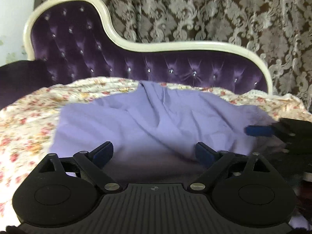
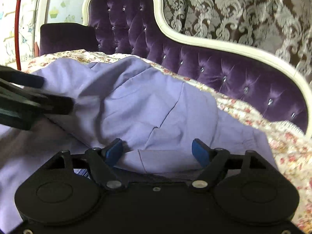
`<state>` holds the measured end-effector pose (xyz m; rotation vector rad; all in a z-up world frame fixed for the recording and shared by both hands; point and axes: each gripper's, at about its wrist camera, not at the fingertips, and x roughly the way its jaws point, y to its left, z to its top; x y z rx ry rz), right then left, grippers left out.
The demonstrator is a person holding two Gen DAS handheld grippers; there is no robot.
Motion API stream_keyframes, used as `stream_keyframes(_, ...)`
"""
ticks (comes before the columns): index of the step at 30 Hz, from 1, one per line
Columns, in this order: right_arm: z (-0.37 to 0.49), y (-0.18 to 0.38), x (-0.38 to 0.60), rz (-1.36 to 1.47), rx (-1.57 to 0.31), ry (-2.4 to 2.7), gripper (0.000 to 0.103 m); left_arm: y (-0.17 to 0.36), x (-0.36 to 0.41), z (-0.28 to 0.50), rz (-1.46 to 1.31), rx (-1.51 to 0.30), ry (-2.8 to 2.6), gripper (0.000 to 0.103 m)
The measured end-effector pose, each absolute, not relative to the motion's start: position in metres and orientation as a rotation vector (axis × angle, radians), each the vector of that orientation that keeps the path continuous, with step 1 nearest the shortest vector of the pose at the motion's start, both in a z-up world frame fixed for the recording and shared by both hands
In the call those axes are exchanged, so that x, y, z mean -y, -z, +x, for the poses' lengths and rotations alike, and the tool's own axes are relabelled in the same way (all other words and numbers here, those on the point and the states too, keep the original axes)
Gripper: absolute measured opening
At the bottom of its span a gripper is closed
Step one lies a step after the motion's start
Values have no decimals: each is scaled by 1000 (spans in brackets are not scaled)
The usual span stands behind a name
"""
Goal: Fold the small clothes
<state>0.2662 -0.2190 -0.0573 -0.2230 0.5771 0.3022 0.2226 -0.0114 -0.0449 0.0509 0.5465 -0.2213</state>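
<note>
A lilac garment (image 1: 148,117) lies rumpled on a floral cover (image 1: 25,128) spread over a sofa seat. In the left wrist view my left gripper (image 1: 155,152) hovers over the garment's near part, jaws wide and nothing between the pads. One blue pad (image 1: 258,131) of my right gripper reaches in from the right onto the garment's edge. In the right wrist view my right gripper (image 2: 157,150) is open, with a folded edge of the lilac garment (image 2: 159,109) lying between its fingers, not pinched. The blurred fingers (image 2: 48,103) of my left gripper show at the left.
A purple tufted sofa back (image 1: 156,68) with a cream carved frame (image 1: 175,45) rises right behind the seat. A patterned curtain (image 1: 214,9) hangs behind it. A dark purple cushion (image 2: 66,37) sits at the seat's left end. A white wall with a red cord (image 2: 17,29) is at far left.
</note>
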Motion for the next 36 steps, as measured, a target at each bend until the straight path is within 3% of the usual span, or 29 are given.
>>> stream_keyframes(5, 261, 56, 219, -240, -551, -275, 96, 28, -4, 182, 96, -614, 84, 92)
stream_keyframes(10, 264, 55, 222, -213, -570, -266, 101, 22, -16, 152, 81, -661, -9, 92)
stream_keyframes(24, 241, 51, 247, -93, -638, -293, 102, 28, -35, 108, 73, -730, -83, 92)
stream_keyframes(36, 143, 15, 310, 33, -669, -380, 102, 31, -55, 76, 54, -753, -69, 92)
